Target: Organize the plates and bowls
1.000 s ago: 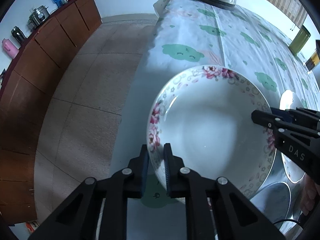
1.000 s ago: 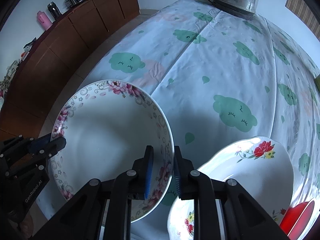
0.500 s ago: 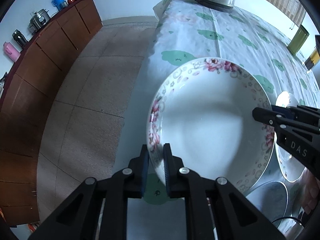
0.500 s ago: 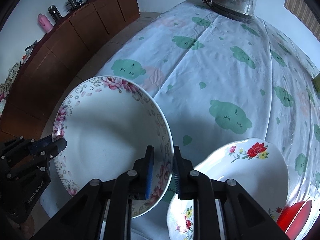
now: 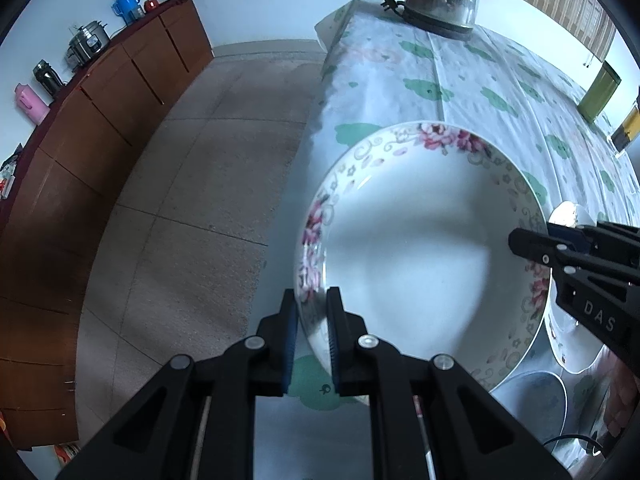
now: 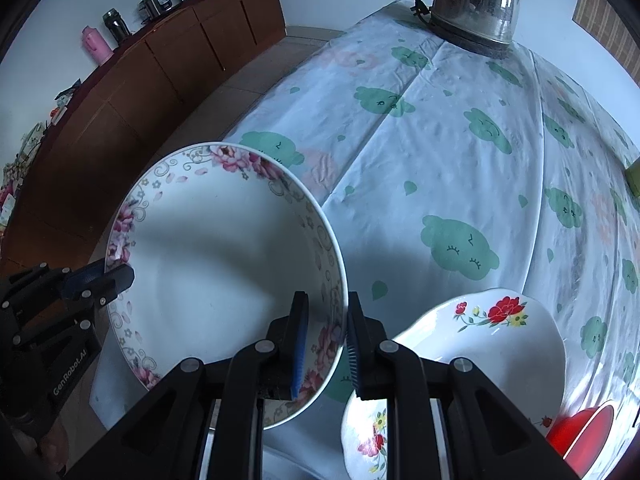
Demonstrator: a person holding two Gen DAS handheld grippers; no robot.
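Note:
A deep white plate with a pink flower rim (image 5: pixel 416 248) (image 6: pixel 224 264) is held in the air over the table's near edge. My left gripper (image 5: pixel 311 312) is shut on its left rim. My right gripper (image 6: pixel 326 320) is shut on its right rim; it also shows in the left wrist view (image 5: pixel 520 240), and the left gripper shows in the right wrist view (image 6: pixel 116 276). A second white plate with red flowers (image 6: pixel 472 364) lies on the table just right of the held plate. A red bowl (image 6: pixel 580 432) sits at the lower right.
The table has a white cloth with green clouds (image 6: pixel 460 152). A steel kettle (image 6: pixel 476 0) stands at its far end. A green box (image 5: pixel 600 90) and a glass (image 5: pixel 628 128) stand at the far right. A brown cabinet (image 5: pixel 80 140) lines the wall across the tiled floor (image 5: pixel 192 208).
Both grippers have lifted the pink-rimmed plate and carried it a little toward me; the kettle and table have slid away in both views.

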